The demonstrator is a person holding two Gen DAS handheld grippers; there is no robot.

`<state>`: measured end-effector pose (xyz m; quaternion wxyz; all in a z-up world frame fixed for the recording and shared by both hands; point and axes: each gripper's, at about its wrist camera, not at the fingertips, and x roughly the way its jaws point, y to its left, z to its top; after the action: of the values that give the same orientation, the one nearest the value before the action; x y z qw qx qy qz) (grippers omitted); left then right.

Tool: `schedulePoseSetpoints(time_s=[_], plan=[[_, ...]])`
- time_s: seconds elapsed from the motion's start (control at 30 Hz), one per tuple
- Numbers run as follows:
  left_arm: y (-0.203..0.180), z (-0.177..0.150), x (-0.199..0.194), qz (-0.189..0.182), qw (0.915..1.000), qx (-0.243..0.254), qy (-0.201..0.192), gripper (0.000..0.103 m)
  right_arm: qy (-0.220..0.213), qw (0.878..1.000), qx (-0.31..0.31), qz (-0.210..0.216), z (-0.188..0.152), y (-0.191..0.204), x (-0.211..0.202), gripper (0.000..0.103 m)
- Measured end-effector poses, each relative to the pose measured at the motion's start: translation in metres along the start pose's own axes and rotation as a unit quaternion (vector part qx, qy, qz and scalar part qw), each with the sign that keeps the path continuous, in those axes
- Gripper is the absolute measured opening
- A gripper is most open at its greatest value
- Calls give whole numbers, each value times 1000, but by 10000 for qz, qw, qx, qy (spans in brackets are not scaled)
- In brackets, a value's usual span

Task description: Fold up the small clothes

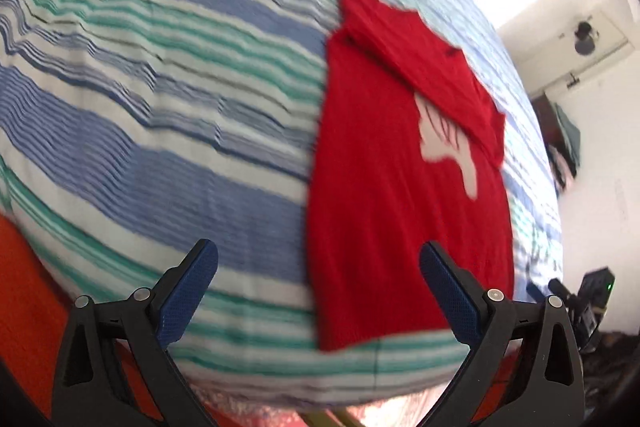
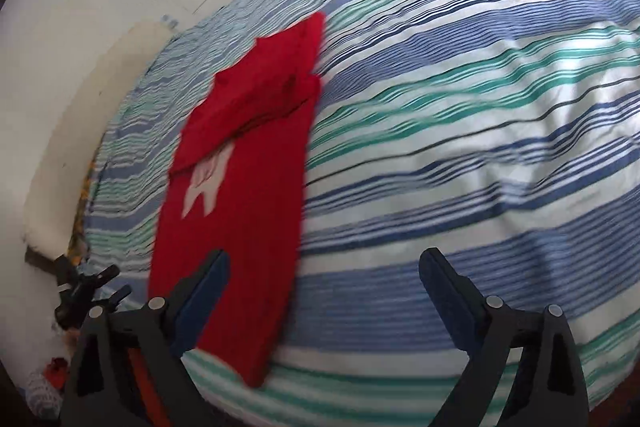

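A red shirt (image 1: 372, 195) with a white print lies flat on the striped bedspread, folded into a long strip with its sleeves laid over the far end. In the right wrist view the red shirt (image 2: 248, 187) runs from the near left edge of the bed away to the middle. My left gripper (image 1: 320, 259) hangs open above the shirt's near left edge, nothing between its blue pads. My right gripper (image 2: 324, 267) is open above the shirt's near right edge, and its left finger (image 2: 208, 291) overlaps the cloth in the picture. Neither holds anything.
The bedspread (image 1: 160, 107) has blue, green and white stripes and fills most of both views. White walls stand behind the bed. The other gripper (image 2: 86, 291) shows at the left near the bed's edge. An orange surface (image 1: 24, 287) lies below the bed's near side.
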<state>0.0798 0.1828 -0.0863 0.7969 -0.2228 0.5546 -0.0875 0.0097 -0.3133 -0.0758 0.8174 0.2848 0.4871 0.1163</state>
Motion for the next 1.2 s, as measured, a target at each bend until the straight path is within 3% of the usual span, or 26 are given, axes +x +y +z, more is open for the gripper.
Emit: schedulePoseSetpoints(time_s=[0.07,0.23,0.47,0.6,0.83,0.93,1.03,1.07,1.1,1.13,1.17,1.2], plan=[[-6,-6,2,13,10000,66,60,101,150,9995,-228,143,-9,15,1,92],[-12,-4,2,243,9996,95,-71,101,256,9973,-674,-164,-14,31,6,92],[-8,-10,6,269,9996,4,100,101,335,9983,-466,-125,-17,25,3,92],[-4,-17,9,79,9993,-202,309,101,447,9982,-403,-50,-22,25,-4,90],[-12,-23,19,49,9982,-1,604,99,781,9953,326,470,-27,13,-1,83],[-22,-26,27,82,9966,235,786,92,1084,9906,459,693,-33,15,10,78],[-29,-31,33,105,9938,475,1001,71,1344,9882,298,676,-37,24,23,74],[-31,-33,36,103,9925,543,1090,54,1400,9877,253,648,-38,26,27,71],[-31,-35,40,89,9909,596,1201,27,1454,9871,212,634,-39,28,31,69],[-31,-36,44,95,9890,623,1336,14,1485,9867,178,640,-39,28,35,68],[-31,-37,46,92,9882,611,1398,7,1488,9867,148,643,-38,29,38,63],[-30,-36,45,78,9885,589,1390,6,1490,9867,146,627,-38,29,41,55]])
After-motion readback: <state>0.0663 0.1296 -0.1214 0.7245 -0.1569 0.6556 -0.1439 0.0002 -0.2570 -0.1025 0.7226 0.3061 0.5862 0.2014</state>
